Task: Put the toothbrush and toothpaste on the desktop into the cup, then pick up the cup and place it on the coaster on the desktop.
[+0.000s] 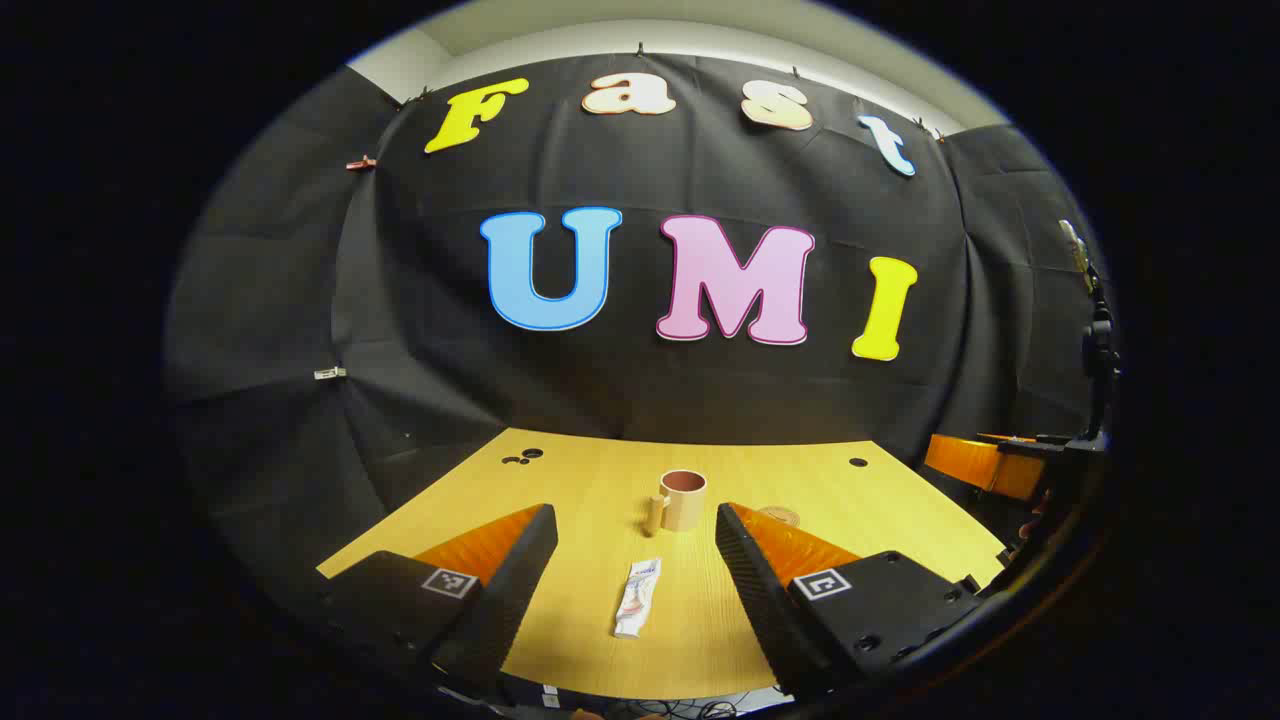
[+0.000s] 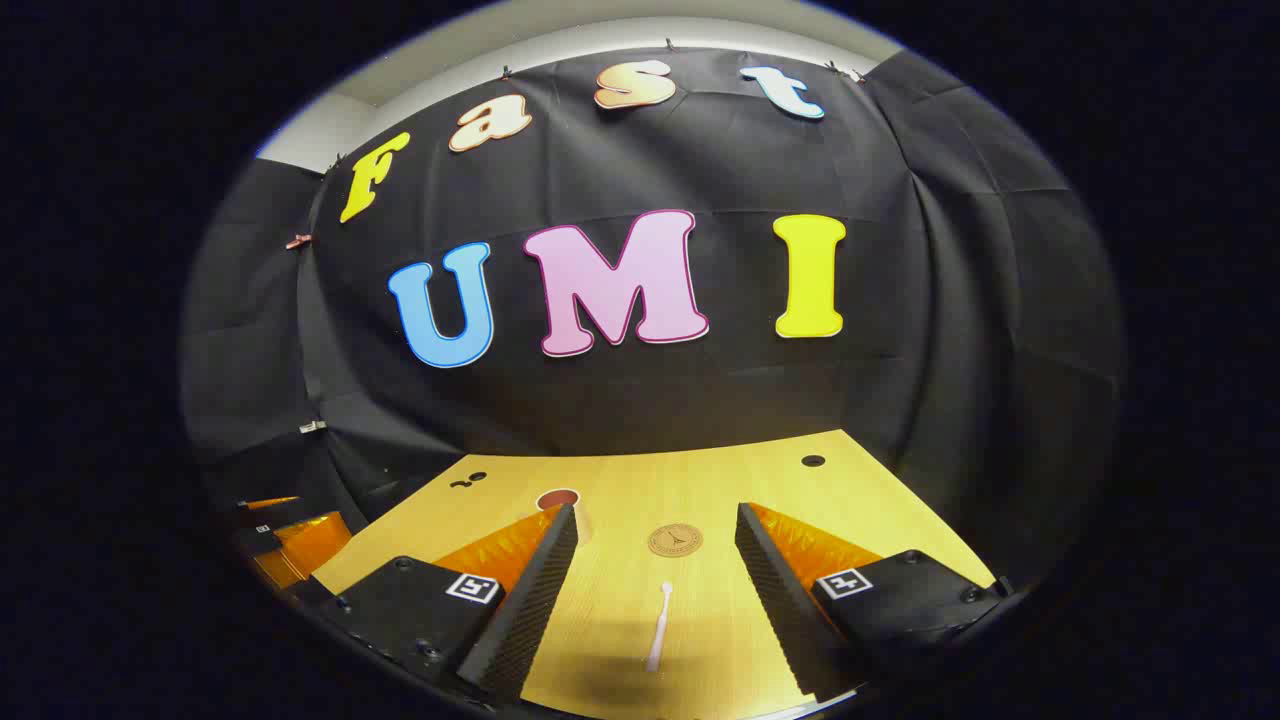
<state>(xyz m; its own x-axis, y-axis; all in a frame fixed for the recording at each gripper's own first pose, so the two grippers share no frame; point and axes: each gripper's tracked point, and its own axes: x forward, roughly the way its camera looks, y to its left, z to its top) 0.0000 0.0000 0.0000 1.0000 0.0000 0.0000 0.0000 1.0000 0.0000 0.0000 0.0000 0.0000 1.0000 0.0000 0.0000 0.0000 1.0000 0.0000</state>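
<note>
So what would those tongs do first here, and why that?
Probably lower the left tongs onto the toothpaste. They are open, the tube lies flat on the desktop between their fingers, and the cup stands just beyond it. Likewise, the open right tongs frame the toothbrush, with the coaster further ahead. Nothing is gripped yet.

Tan cup (image 1: 685, 500), white toothbrush (image 2: 658, 625), white toothpaste (image 1: 637, 598), yellow desktop (image 1: 600, 480).
</note>
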